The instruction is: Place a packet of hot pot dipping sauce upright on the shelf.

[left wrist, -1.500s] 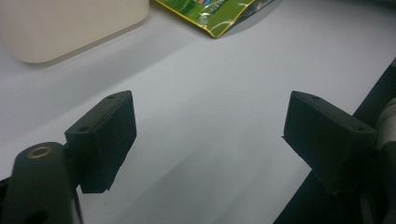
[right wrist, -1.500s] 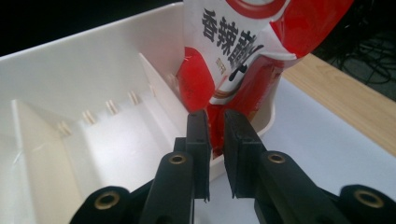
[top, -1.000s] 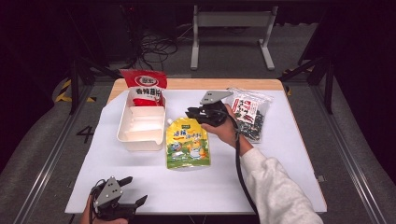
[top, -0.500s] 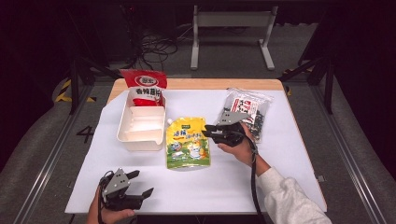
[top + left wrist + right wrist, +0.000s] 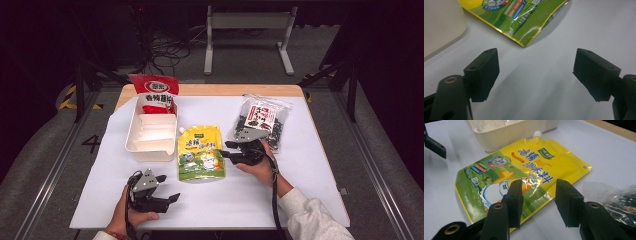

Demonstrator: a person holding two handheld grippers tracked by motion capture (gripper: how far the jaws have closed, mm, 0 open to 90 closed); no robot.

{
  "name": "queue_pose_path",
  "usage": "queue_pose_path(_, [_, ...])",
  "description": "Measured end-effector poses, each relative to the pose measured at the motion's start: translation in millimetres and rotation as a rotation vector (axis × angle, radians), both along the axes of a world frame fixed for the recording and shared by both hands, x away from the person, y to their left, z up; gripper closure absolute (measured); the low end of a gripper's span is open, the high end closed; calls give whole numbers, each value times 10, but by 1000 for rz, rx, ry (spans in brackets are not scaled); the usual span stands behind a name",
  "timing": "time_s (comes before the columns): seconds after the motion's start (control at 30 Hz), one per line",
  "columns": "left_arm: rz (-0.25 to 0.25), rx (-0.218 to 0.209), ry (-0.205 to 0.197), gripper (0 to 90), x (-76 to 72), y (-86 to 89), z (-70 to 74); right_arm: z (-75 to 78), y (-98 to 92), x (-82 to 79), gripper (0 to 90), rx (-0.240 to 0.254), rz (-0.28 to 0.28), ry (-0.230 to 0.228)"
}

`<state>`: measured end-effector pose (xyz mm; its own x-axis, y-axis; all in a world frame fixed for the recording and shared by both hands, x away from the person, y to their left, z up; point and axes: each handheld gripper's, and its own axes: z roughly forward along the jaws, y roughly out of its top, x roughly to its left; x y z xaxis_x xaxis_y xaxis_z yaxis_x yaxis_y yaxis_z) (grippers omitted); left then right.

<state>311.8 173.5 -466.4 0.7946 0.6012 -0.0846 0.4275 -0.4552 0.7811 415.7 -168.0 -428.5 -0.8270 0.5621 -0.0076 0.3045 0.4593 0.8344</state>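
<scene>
A yellow-green spouted pouch (image 5: 201, 152) lies flat at the table's middle, spout toward the far side. My right gripper (image 5: 226, 149) is at the pouch's right edge and points left. In the right gripper view it (image 5: 537, 197) is open, its jaws hovering over the pouch (image 5: 524, 170) edge with nothing between them. Near the front edge, my left gripper (image 5: 169, 188) is held in a hand. It (image 5: 536, 72) stands wide open above bare table, short of the pouch's near corner (image 5: 524, 22).
A white bin (image 5: 150, 132) sits left of the pouch, with a red bag (image 5: 156, 92) leaning at its far end. A clear bag of dark pieces (image 5: 260, 120) lies behind the right hand. White paper (image 5: 310, 165) covers the table.
The right gripper came away from the clear bag and moved nearer, down to the pouch's right edge. The left gripper shifted right and a little forward.
</scene>
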Motion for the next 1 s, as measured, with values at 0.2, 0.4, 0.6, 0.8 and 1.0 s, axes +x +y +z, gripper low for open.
queue_pose_path(0.2, [11, -16, 47, 244, 86, -67, -17, -91, 46, 3, 530, -16, 1, 43])
queue_pose_path(0.4, [-3, -16, 62, 297, 151, -144, -7, -141, 103, 14, 489, -27, 0, 69])
queue_pose_path(0.6, [-3, -18, 87, 292, 228, -233, -11, -186, 127, 37, 400, -17, -10, 92])
queue_pose_path(0.8, [9, -30, 127, 276, 320, -256, -20, -254, 186, 84, 292, -15, -28, 152])
queue_pose_path(1.0, [10, -58, 157, 253, 377, -267, -24, -299, 203, 146, 210, 24, -47, 206])
